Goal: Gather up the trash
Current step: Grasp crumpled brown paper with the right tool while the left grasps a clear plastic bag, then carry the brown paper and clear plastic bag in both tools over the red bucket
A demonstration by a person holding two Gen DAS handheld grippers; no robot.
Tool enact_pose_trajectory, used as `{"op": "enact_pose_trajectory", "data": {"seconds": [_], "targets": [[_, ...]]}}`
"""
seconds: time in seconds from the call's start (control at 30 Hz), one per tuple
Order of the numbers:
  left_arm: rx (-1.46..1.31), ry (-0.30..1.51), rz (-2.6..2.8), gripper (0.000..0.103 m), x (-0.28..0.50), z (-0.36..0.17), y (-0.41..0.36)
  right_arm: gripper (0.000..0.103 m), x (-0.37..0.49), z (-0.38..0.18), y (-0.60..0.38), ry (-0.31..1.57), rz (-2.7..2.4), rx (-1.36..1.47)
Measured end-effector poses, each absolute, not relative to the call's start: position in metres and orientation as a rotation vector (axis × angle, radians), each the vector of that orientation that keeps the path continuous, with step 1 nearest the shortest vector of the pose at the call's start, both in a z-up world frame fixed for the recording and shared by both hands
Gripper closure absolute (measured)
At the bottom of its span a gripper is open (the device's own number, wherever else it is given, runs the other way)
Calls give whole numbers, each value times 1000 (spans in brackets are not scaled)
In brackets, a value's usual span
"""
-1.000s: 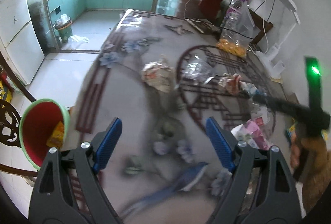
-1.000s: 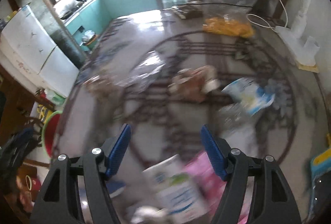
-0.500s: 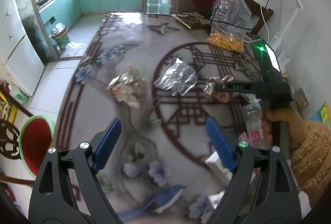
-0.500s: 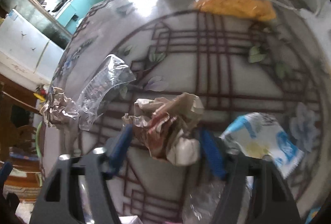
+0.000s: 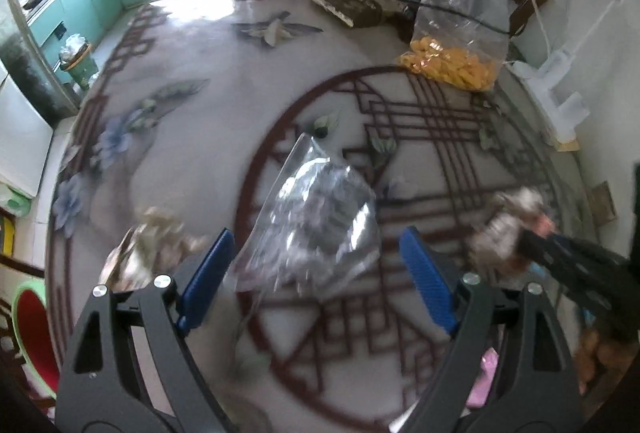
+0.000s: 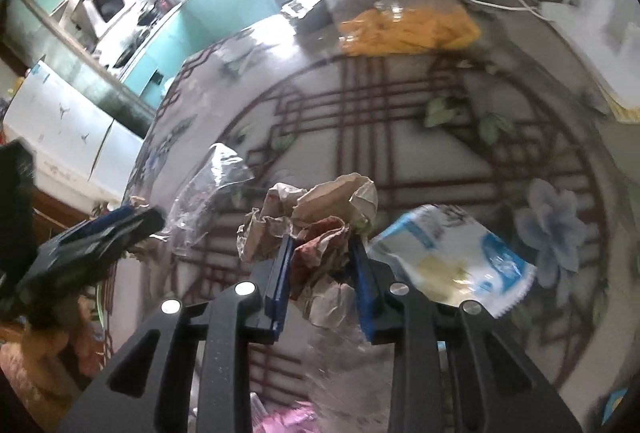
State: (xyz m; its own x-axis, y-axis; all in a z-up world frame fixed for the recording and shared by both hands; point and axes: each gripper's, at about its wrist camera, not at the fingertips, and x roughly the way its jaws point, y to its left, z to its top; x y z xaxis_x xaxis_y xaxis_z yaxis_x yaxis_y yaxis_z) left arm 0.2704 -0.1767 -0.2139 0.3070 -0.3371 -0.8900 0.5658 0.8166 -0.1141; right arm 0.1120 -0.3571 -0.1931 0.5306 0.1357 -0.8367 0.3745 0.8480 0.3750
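Observation:
My right gripper [image 6: 320,265] is shut on a crumpled brown and red paper wad [image 6: 316,217] and holds it over the patterned table [image 6: 400,113]. The wad [image 5: 508,225] and the right gripper [image 5: 536,245] also show at the right of the left wrist view. My left gripper [image 5: 316,273] is open, with a clear crumpled plastic bag [image 5: 316,221] lying on the table between its fingers. A second crumpled paper wad [image 5: 148,241] lies left of the left gripper. A blue and white wrapper [image 6: 452,253] lies right of the right gripper.
A bag of yellow snacks [image 5: 452,61] stands at the table's far right. A red bin with a green rim [image 5: 28,329] sits on the floor off the table's left edge. A pink wrapper [image 5: 484,381] lies near the front right. A dark flat object [image 5: 352,5] lies at the far edge.
My right gripper has closed on the crumpled paper wad and lifted it. My left gripper has moved forward until the clear plastic bag lies between its open fingers.

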Motion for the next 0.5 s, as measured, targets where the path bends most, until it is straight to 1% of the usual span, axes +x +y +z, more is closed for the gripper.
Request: {"op": "enact_pose_trajectory", "data": {"seconds": [0.2,0.3,0.33,0.37,0.4,0.47,0.5], "targets": [[227,1199,-600,21,293,-253,-193,73,112,-206,-358,1057,-164,578],[220,1208,-603,26,296,-262,-193,73,113,-206,-352,1060,-161,576],[217,1198,-607,32,296,-261,-193,73,113,-205,-350,1057,-160,571],[209,1191,-615,33,296,-259,-192,73,114,-204,-348,1052,-159,564],[201,1180,-624,42,295,-256,-191,73,114,-201,-346,1047,-159,556],[215,1149,-624,48,292,-247,-190,73,113,-196,-342,1035,-158,541],[225,1132,-626,54,289,-241,-188,73,112,-191,-340,1024,-156,533]]}}
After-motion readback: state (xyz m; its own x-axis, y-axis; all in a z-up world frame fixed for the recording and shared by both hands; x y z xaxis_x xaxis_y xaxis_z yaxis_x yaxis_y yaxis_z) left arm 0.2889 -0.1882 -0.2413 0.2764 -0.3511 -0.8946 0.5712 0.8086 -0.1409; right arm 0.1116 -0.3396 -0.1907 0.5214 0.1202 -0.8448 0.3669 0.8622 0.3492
